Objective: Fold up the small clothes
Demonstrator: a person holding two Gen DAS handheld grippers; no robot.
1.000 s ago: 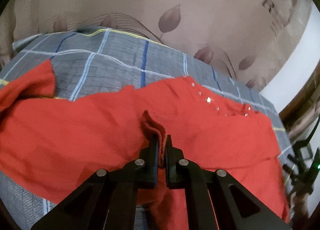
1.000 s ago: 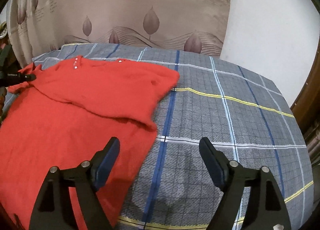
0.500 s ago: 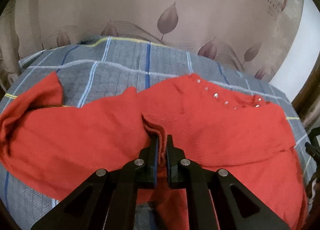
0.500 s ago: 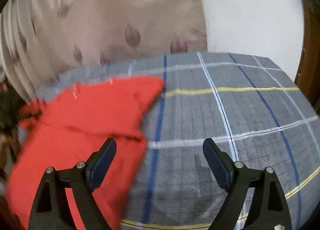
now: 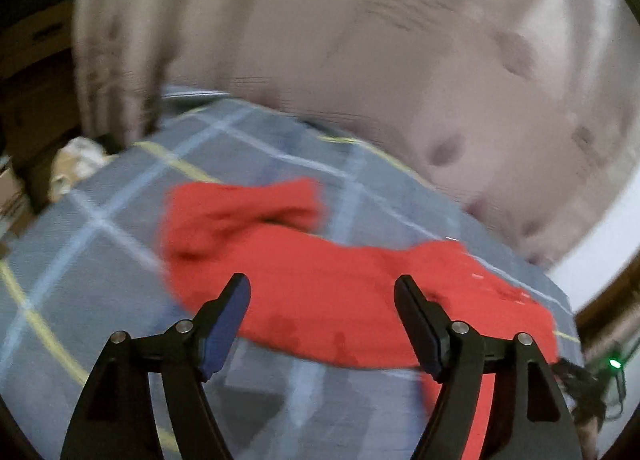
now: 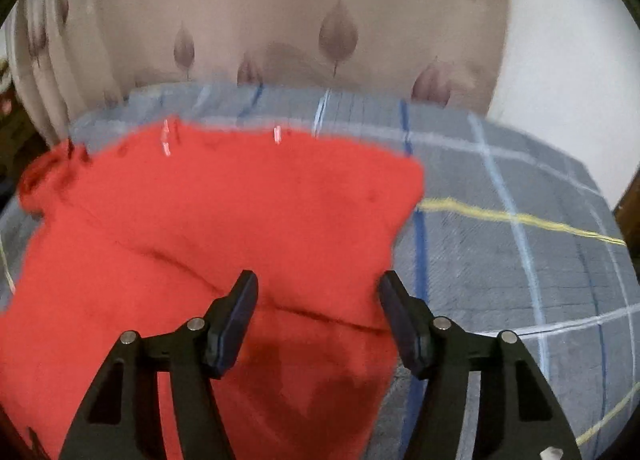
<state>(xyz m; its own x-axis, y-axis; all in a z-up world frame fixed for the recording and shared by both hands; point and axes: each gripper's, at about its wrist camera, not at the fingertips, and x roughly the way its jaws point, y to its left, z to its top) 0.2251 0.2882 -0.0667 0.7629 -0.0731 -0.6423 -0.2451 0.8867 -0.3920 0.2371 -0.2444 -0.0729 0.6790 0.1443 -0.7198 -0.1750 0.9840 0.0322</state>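
L claw lets go of the red top, fold laid.
L gripper (image 5: 322, 302) jaws just opened, nothing between; R gripper (image 6: 318, 300) open, just narrowing over red top (image 6: 224, 220) on plaid sheet (image 6: 520, 280) — next fold likely.

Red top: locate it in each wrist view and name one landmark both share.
Left wrist: the red top crosses the centre, stretching lower right.
Right wrist: it fills the left and centre.
Shared landmark: the grey checked bedsheet under it.

Motion blur smears the red garment (image 5: 320, 284) and the curtain (image 5: 360, 60) in the left wrist view. The right wrist view's lower edge cuts the garment off, and its small shiny studs (image 6: 277, 134) streak.
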